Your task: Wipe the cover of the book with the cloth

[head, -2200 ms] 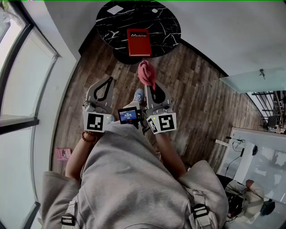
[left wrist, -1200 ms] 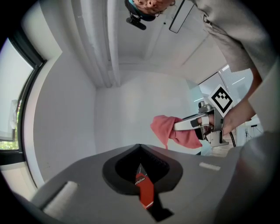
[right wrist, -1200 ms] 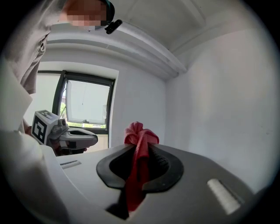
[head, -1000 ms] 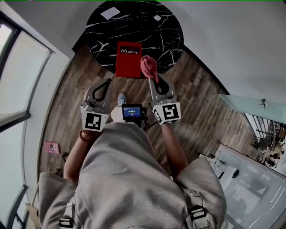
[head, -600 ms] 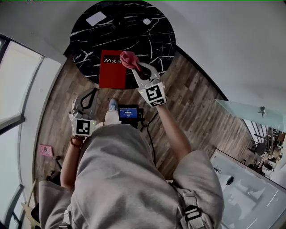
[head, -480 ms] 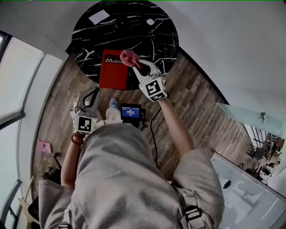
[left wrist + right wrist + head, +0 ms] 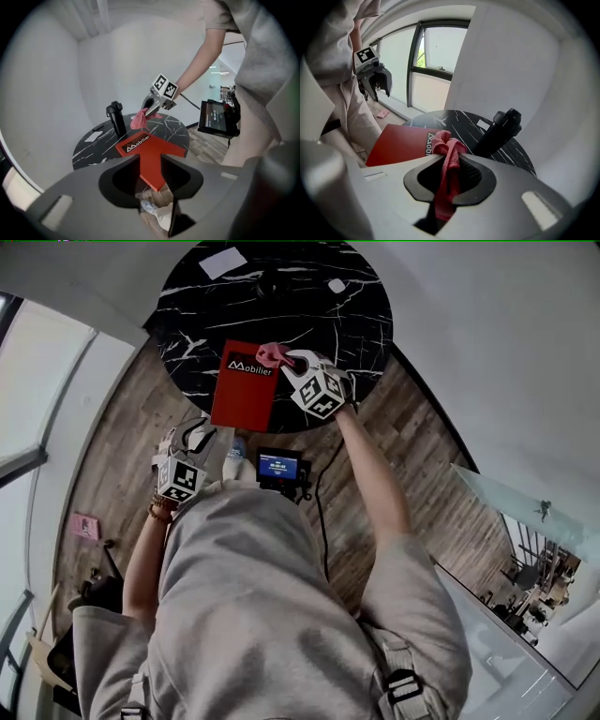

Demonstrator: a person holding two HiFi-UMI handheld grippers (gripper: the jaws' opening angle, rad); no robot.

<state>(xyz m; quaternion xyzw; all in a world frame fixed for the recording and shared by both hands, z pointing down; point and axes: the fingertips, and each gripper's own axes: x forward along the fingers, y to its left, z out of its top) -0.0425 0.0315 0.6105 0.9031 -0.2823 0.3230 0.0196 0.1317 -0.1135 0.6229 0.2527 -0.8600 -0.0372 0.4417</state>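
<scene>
Head view: outstretched right gripper (image 7: 287,360) clamps cloth (image 7: 268,353).

Bright daylight from window (image 7: 433,49); fisheye warping, dark corners; near foreground soft.

Right gripper view: the right gripper (image 7: 451,161) hides the bottle (image 7: 499,129) base and the book (image 7: 401,143) near edge. Head view: the cloth (image 7: 271,354) covers one book corner; card (image 7: 223,262) and screen (image 7: 278,466) print too small to read.
</scene>
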